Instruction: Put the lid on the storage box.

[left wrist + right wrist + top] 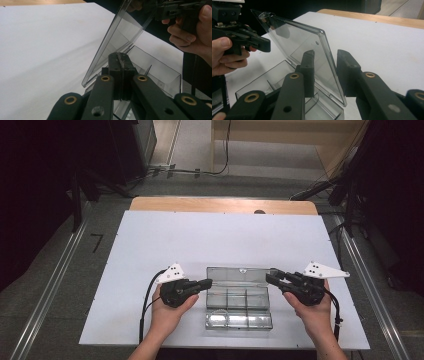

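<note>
left gripper (119, 65): jaws together, nothing pinched, beside box end.
right gripper (325, 72): jaws apart, lid edge straddled, not pressed.
clear box (239, 320): mid-table, near edge.
lid (297, 42): raised, roughly upright.
left: finishing the lid swing, judged.

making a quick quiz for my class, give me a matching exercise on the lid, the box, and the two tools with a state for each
Things:
1. lid
2. box
3. left tool
4. right tool

States:
a. lies flat on the white board, dividers inside
b. jaws apart, one on each side of the lid's edge
c. raised, tilted up on its hinge
d. jaws shut together

Pairs: 1-c, 2-a, 3-d, 4-b
</note>
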Available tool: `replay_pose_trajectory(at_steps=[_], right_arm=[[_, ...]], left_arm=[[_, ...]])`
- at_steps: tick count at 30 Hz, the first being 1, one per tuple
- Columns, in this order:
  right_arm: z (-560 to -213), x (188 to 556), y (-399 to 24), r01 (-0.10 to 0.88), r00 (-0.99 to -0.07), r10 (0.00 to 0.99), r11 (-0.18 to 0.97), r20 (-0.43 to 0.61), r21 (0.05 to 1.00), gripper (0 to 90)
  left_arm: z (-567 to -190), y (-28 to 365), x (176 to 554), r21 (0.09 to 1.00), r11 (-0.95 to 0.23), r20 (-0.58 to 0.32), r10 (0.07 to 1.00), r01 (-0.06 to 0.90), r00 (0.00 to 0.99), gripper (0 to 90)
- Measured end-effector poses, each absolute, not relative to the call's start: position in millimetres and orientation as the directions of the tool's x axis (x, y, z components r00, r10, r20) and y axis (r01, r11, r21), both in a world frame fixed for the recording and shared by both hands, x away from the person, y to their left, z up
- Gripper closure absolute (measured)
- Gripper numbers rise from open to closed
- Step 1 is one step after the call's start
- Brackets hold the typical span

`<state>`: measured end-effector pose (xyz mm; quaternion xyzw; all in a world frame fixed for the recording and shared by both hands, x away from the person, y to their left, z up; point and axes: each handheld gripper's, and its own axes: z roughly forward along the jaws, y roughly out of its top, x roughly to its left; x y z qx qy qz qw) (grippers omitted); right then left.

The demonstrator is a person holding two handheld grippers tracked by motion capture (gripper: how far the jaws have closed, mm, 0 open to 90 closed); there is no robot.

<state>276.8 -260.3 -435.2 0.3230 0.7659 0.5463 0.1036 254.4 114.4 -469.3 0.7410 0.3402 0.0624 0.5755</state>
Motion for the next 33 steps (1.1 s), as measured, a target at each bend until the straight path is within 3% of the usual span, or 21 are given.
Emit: replay_pose_trajectory(at_steps=[21, 33], right_arm=[[-436.8, 272.0, -267.8, 0.384, -0.767, 0.61, 0.191, 0.197, 0.903, 66.2], [-438.1, 267.7, -273.5, 0.38, -0.776, 0.602, 0.208, 0.189, 0.901, 53.9]], left_arm=[[-469.2, 114.9, 255.0, 0.898, -0.106, -0.29, 0.584, 0.426, 0.758, 90.0], [-469.2, 113.4, 254.5, 0.9, -0.106, -0.292, 0.575, 0.423, 0.765, 90.0]])
